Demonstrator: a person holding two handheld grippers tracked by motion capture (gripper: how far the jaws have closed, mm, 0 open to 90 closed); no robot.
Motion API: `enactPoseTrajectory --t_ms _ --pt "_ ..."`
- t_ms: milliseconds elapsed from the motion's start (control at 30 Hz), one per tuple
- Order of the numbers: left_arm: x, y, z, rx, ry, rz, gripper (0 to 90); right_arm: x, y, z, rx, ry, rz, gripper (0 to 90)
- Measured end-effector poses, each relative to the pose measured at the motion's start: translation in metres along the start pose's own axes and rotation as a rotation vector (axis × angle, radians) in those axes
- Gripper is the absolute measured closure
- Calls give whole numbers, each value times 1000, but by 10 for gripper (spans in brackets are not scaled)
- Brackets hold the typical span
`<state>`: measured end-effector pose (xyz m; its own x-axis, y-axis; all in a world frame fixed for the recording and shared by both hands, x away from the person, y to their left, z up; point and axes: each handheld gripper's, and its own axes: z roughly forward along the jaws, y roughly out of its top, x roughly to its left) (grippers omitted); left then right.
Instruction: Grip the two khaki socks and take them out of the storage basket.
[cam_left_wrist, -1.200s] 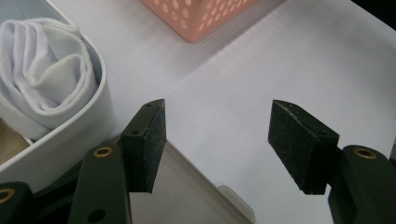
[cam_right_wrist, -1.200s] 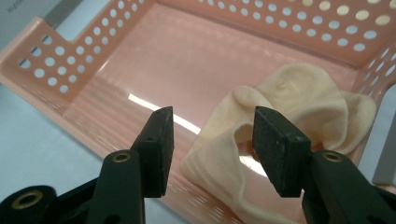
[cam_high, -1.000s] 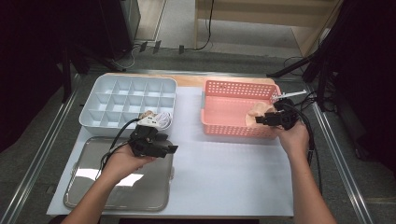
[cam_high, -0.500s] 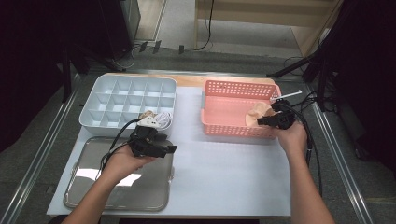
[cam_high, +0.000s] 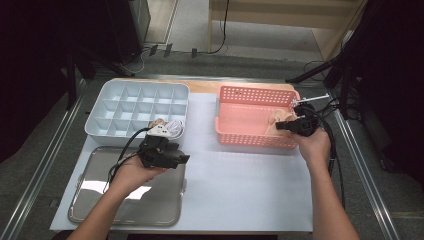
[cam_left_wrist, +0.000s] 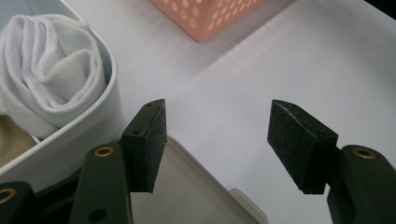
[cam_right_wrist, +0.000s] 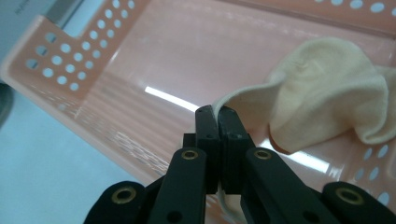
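A cream sock (cam_right_wrist: 322, 88) lies in the pink perforated basket (cam_high: 250, 95). My right gripper (cam_right_wrist: 216, 112) reaches into the basket (cam_right_wrist: 70, 60) from its right side; its jaws have just closed, and the sock's edge is pinched between the pads. In the high view the same gripper (cam_high: 280, 125) sits at the basket's right end, touching the sock (cam_high: 275, 120). My left gripper (cam_high: 184, 158) is open over the far right corner of the metal tray (cam_high: 90, 200), nothing between its pads (cam_left_wrist: 154, 140). A rolled white sock (cam_left_wrist: 51, 79) sits in the near right cell of the white divided tray (cam_high: 135, 107).
A beige item (cam_left_wrist: 11, 142) lies in the cell beside the white sock. White paper (cam_high: 240, 190) covers the table between the trays and the basket. Metal rails (cam_high: 45, 165) run along both table sides, and cables trail on the floor behind.
The right gripper's jaws went from wide apart to closed on the cream sock's edge inside the basket. The left hand and its gripper stayed where they were.
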<state>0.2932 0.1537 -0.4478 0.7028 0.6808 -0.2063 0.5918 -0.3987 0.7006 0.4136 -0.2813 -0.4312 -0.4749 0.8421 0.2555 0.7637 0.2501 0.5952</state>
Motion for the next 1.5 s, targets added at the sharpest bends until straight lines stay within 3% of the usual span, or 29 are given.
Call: enactPoseTrajectory --t_ms 433,733,1200,1500 --pt "0 0 0 -14 5 13 386 28 17 -19 -62 82 -42 897" --pt "-1 -1 1 -18 10 20 385 57 22 -35 -86 127 -88 896" --pt "-1 -2 0 -15 20 26 385 103 18 -46 -97 192 -181 896" --pt "-2 -3 1 -16 17 29 385 124 6 -39 -95 242 -221 895"
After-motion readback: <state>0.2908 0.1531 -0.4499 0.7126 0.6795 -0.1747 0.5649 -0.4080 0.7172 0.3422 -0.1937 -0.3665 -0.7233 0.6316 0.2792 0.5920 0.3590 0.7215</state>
